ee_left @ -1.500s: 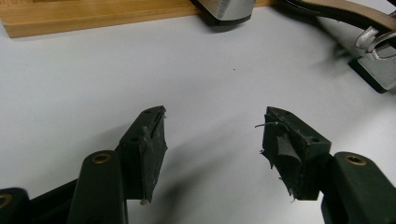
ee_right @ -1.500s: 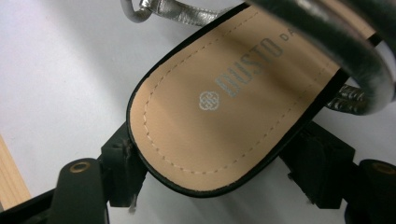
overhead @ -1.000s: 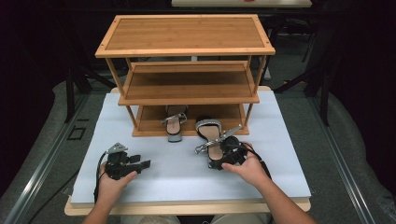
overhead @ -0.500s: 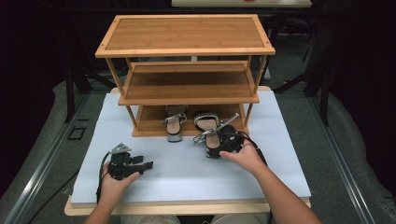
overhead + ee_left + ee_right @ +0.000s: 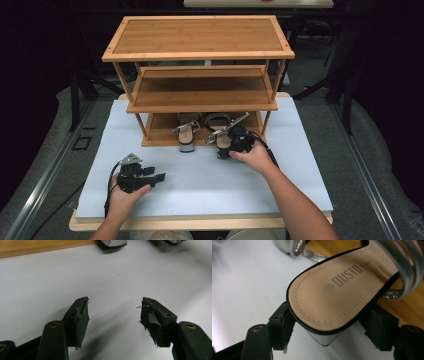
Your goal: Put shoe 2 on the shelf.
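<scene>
Nearest the person, the left gripper [image 5: 156, 177] rests low on the white table cover [image 5: 200, 185], well apart from the rack. In the left gripper view its jaws stand spread with only bare cover between them; nothing is held. Judged from this, it is parked clear of the work, leaving room for the other hand.

Farther in, the right gripper [image 5: 329, 332] is at the front edge of the wooden shoe rack [image 5: 200, 52]. In the right gripper view its two jaws sit on either side of the heel end of a sandal [image 5: 342, 293], and the pads appear to press on the block heel beneath the tan insole. I read this as a pinch on the heel; the contact on the far pad is partly hidden by the sole. The heel is a sensible hold: it is the stiffest part, and it leaves the silver straps [image 5: 409, 262] free to go in first.

The sandal lies toe-first onto the bottom shelf [image 5: 165, 131], heel still overhanging the cover, so placement looks unfinished.

Just beside it, to the left in the high view, a matching second sandal [image 5: 186, 134] sits on the same shelf, heel outward. The pair is evidently being lined up side by side. The middle and top shelves carry nothing.
</scene>
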A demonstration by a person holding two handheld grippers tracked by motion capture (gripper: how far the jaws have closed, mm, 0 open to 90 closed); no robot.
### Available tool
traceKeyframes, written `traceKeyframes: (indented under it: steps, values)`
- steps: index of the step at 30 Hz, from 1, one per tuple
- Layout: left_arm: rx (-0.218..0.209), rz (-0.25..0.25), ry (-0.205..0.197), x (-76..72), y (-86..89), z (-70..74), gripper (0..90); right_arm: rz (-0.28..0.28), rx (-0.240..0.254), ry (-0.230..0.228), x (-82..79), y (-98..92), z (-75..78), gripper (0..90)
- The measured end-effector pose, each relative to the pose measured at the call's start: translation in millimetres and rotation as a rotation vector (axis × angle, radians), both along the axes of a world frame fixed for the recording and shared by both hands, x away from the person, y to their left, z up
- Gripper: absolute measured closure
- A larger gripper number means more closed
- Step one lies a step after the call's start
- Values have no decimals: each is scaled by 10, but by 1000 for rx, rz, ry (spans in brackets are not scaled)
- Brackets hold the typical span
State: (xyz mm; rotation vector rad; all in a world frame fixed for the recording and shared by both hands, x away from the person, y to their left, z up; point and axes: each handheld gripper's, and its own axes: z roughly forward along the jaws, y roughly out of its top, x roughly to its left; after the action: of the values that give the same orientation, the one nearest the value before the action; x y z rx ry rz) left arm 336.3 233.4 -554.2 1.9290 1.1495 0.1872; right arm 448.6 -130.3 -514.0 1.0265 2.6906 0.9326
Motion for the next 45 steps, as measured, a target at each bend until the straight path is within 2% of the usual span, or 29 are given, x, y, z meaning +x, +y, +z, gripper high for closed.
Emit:
traceKeyframes:
  steps: [4,5,6,7,8,9,10,11,12,13,14,15,16,19,20,23,24,25,26,27,28,34,44,45]
  values:
    - [-4,-1,-4,1,0,0,392,-7,0,-1,58,29,1,301]
    - [-1,-4,-2,-1,1,8,392,-23,-27,-16,94,60,11,301]
    - [0,-7,-3,-1,2,13,392,-4,-1,-1,120,65,7,301]
    - [0,-8,-5,-1,1,15,392,-21,-20,-22,131,73,11,301]
    - [-1,-8,-5,-2,-1,17,392,-21,-20,-22,131,73,11,301]
    - [-2,-7,-6,-2,-3,18,392,-26,-44,-23,157,78,18,302]
    - [-2,-7,-5,-1,-4,17,392,-15,-12,-15,179,78,-1,302]
    - [-2,-7,-6,0,-4,17,392,-13,-9,-11,189,77,-6,302]
    - [-1,-5,-7,2,-6,16,392,-29,-31,-25,194,82,-10,302]
    - [-2,-4,-7,3,-7,16,392,-14,-35,4,213,71,-6,302]
    - [-3,-4,-7,4,-8,15,392,-1,0,16,231,68,-28,302]
    - [-3,-4,-5,4,-12,15,392,-31,-18,-22,232,81,-46,303]
    - [-2,-5,-6,6,-16,13,392,-18,-28,-7,245,73,-41,303]
    - [-5,-9,-6,13,-24,9,392,-21,-29,-22,253,82,-68,303]
    - [-4,-6,-9,15,-29,6,392,-11,-44,-9,262,78,-70,303]
    - [1,-14,-4,17,-37,6,392,-27,-39,-5,262,76,-98,303]
    - [2,-15,-3,16,-41,5,392,-19,-31,43,254,54,-78,301]
    - [2,-15,-3,16,-41,5,392,-19,-31,43,254,54,-78,301]
    - [2,-15,0,16,-40,4,392,-38,-77,50,227,50,-54,301]
    - [2,-15,0,16,-40,4,392,-72,-3,-19,213,75,-124,301]
    - [2,-15,-1,15,-39,4,392,-74,0,-35,206,76,-130,302]
    - [-5,-17,4,18,-37,-2,392,-87,-45,-64,124,92,-70,310]
    - [-3,-19,-5,11,-60,-4,395,-84,-24,-76,-24,29,54,323]
    - [-4,-21,-7,10,-61,-5,395,-79,-27,-90,-45,24,65,325]
